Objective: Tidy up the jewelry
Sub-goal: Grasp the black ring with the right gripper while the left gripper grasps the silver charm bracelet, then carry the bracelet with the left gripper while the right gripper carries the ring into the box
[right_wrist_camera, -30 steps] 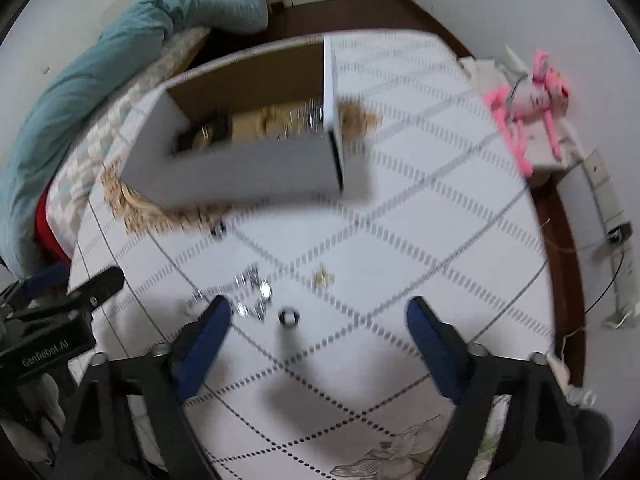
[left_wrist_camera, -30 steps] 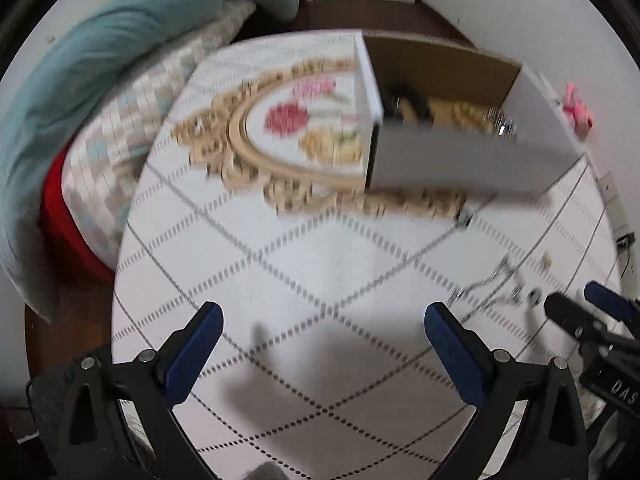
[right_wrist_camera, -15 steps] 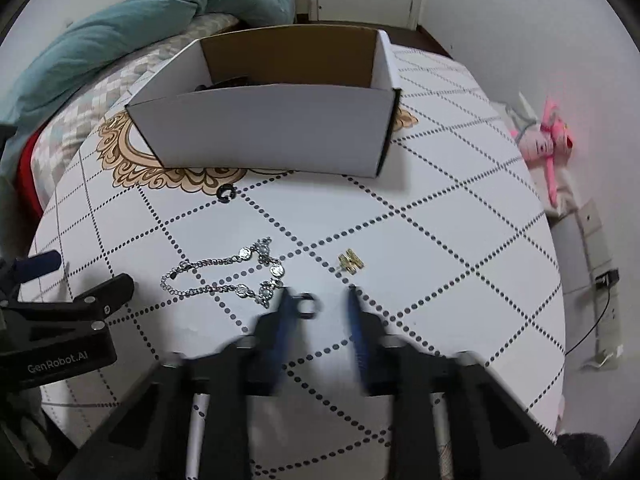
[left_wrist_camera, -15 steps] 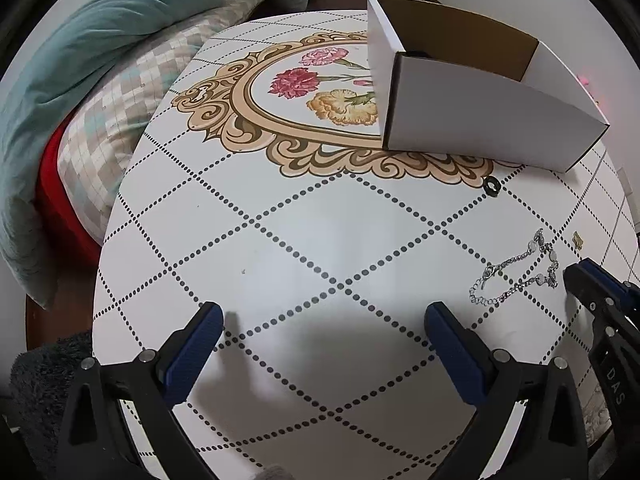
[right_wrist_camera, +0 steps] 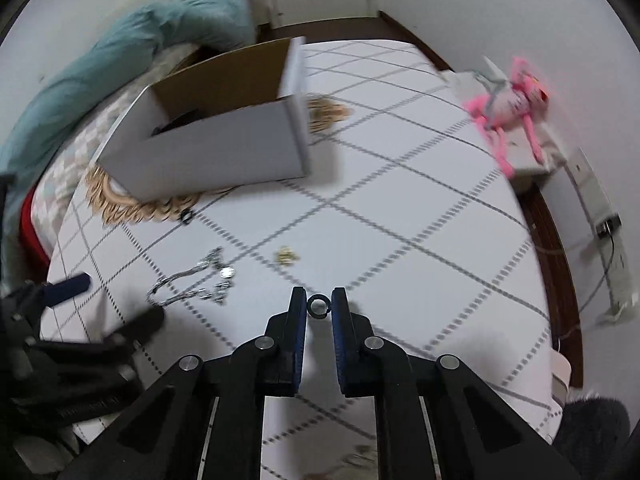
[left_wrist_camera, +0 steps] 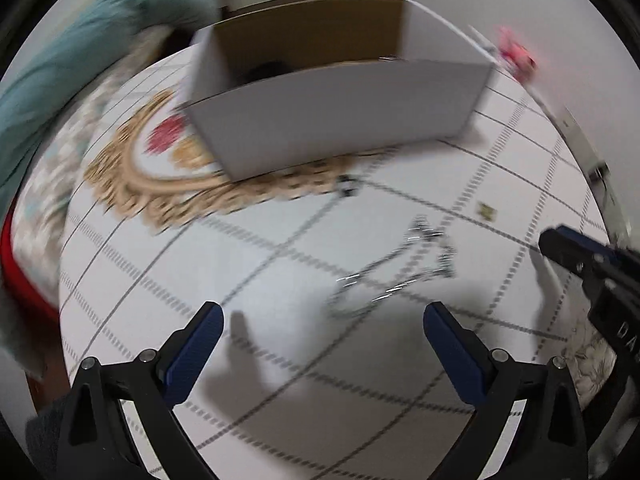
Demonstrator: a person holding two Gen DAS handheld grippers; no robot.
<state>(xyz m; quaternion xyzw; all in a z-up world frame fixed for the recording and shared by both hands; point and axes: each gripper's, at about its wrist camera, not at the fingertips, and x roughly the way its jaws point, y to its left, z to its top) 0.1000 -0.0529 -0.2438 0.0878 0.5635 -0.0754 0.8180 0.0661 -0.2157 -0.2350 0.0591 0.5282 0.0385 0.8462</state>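
My right gripper [right_wrist_camera: 319, 306] is shut on a small dark ring [right_wrist_camera: 319, 305], held between its blue pads just above the table. A silver chain bracelet [right_wrist_camera: 192, 282] lies left of it, also in the left wrist view [left_wrist_camera: 396, 272]. A small gold earring [right_wrist_camera: 286, 256] lies beyond the ring; it also shows in the left wrist view [left_wrist_camera: 486, 211]. A small black ring [right_wrist_camera: 186, 216] lies near the white cardboard box [right_wrist_camera: 212, 152], which holds dark items. My left gripper [left_wrist_camera: 320, 332] is open and empty, just short of the bracelet. The box [left_wrist_camera: 332, 120] stands beyond it.
The round white table [right_wrist_camera: 400, 200] has a dotted diamond pattern and a floral gold medallion [left_wrist_camera: 160, 184]. A teal blanket [right_wrist_camera: 120, 52] and checked cushion lie beyond its left edge. A pink plush toy [right_wrist_camera: 508, 100] sits on a stand at the right.
My right gripper has closed on the dark ring and lifted slightly. The left gripper has swung right toward the bracelet, staying open.
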